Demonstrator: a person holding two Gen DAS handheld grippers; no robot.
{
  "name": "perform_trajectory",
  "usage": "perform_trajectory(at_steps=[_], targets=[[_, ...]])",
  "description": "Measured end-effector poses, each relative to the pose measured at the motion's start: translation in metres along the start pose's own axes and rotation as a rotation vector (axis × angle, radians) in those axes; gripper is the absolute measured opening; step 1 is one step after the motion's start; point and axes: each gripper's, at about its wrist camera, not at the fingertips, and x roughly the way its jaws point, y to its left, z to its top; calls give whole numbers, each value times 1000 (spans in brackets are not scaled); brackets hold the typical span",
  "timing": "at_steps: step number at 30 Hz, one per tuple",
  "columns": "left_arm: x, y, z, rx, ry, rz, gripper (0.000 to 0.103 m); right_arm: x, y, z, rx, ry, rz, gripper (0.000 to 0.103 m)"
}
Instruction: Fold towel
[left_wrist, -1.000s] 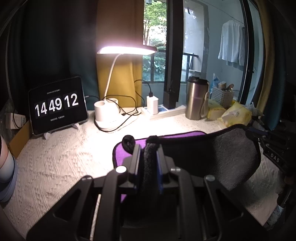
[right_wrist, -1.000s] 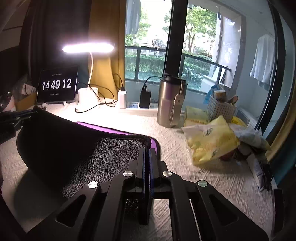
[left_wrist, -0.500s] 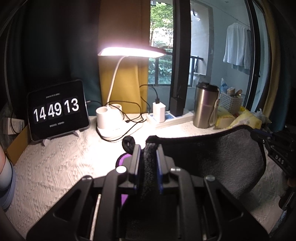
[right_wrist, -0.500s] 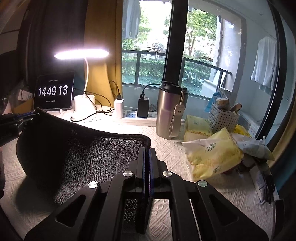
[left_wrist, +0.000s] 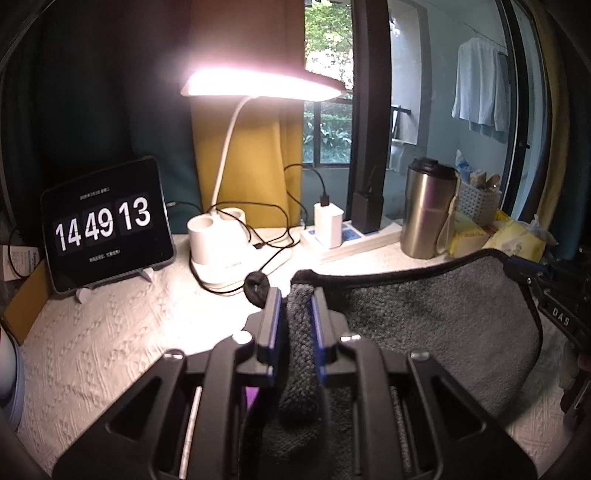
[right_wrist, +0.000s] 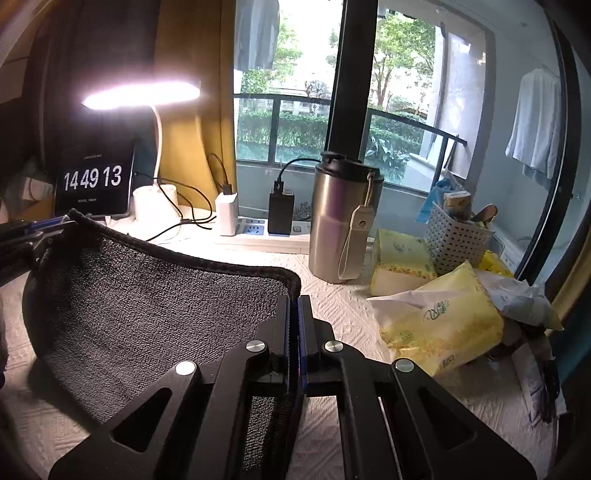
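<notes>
A grey towel (left_wrist: 436, 325) with a dark hem hangs stretched between my two grippers above the white tablecloth. My left gripper (left_wrist: 297, 299) is shut on one bunched corner of it; a sliver of purple shows below the fingers. My right gripper (right_wrist: 294, 301) is shut on the opposite corner, and the towel (right_wrist: 147, 295) sags in a curve to the left. Each gripper shows at the edge of the other's view, the right one (left_wrist: 546, 291) and the left one (right_wrist: 33, 232).
A lit desk lamp (left_wrist: 221, 236) stands at the back with cables. A tablet clock (left_wrist: 107, 225) stands back left. A power strip (right_wrist: 258, 232), a steel tumbler (right_wrist: 340, 218), a white basket (right_wrist: 458, 236) and yellow tissue packs (right_wrist: 443, 325) stand on the right.
Both grippers have lifted the towel's edge up and toward the back. The purple underside that showed on the table is now almost hidden behind the raised grey side.
</notes>
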Motion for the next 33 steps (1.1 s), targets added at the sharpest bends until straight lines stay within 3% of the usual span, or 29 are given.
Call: perform_trajectory(at_steps=[15, 23, 30, 33], targets=[[63, 6, -2, 3, 86, 15, 16, 56, -5, -1, 0, 68, 5, 4], [96, 9, -10, -23, 191, 11, 16, 83, -6, -10, 0, 136, 13, 4], [114, 13, -15, -45, 261, 23, 18, 95, -7, -11, 10, 194, 15, 4], [112, 15, -14, -64, 255, 10, 22, 97, -6, -12, 9, 203, 13, 4]])
